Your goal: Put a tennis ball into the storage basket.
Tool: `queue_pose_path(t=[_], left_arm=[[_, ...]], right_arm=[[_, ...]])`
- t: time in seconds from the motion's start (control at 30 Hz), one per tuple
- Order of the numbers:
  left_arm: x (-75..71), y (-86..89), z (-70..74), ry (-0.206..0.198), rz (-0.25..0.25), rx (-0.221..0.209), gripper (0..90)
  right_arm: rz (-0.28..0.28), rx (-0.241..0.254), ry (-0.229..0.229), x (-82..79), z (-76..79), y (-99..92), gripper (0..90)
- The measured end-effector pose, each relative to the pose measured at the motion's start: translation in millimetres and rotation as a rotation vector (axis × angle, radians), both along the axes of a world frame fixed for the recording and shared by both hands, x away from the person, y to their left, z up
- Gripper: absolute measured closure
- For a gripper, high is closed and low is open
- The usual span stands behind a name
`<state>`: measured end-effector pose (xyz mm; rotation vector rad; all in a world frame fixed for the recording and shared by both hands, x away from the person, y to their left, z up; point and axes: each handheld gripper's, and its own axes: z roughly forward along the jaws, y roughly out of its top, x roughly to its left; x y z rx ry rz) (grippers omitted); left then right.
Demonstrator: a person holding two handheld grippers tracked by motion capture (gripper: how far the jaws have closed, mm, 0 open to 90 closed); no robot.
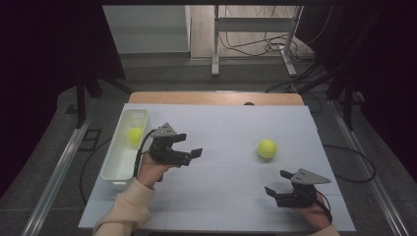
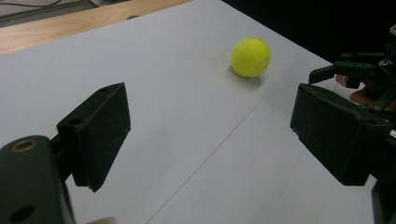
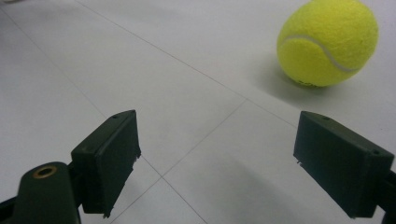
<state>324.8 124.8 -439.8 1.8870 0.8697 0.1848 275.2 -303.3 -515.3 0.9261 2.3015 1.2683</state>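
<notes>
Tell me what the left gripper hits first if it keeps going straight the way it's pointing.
Probably nothing soon: the left gripper, jaws open, points across the bare white table. The loose tennis ball lies ahead but right of its line; depth is unclear.

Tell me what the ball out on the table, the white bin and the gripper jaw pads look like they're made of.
Ball on the table: fuzzy yellow felt with a pale curved seam, evidently a tennis ball.
White bin: probably moulded plastic, going by its smooth, thin, rounded walls.
Pads: matte black, finely textured blocks, possibly rubber or foam; the look leaves it open.
</notes>
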Motion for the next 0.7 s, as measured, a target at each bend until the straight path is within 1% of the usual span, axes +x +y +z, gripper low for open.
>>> queue_pose_path(t=[0.17, 0.33, 0.5, 0.6, 0.7], left_arm=[[3.8, -6.2, -3.3, -0.003, -0.020, 0.004, 13.1], [7.0, -15.0, -6.2, 0.001, -0.035, 0.016, 13.1], [11.1, -23.7, -10.4, -0.002, -0.029, 0.034, 13.1], [13.3, -28.0, -13.2, 0.005, -0.026, 0.036, 13.1], [15.6, -32.6, -15.4, 0.004, -0.029, 0.037, 13.2]], right_arm=[[-0.005, -0.011, 0.002, -0.2, -0.5, 0.6, 14.6], [-0.010, 0.003, 0.001, 0.7, -0.2, -1.1, 14.6], [0.001, -0.001, 0.000, 2.1, -0.4, -0.9, 14.7], [0.007, 0.007, -0.003, 3.1, -0.2, -0.3, 14.7], [0.016, -0.001, -0.004, 3.8, 0.0, 1.3, 14.8]])
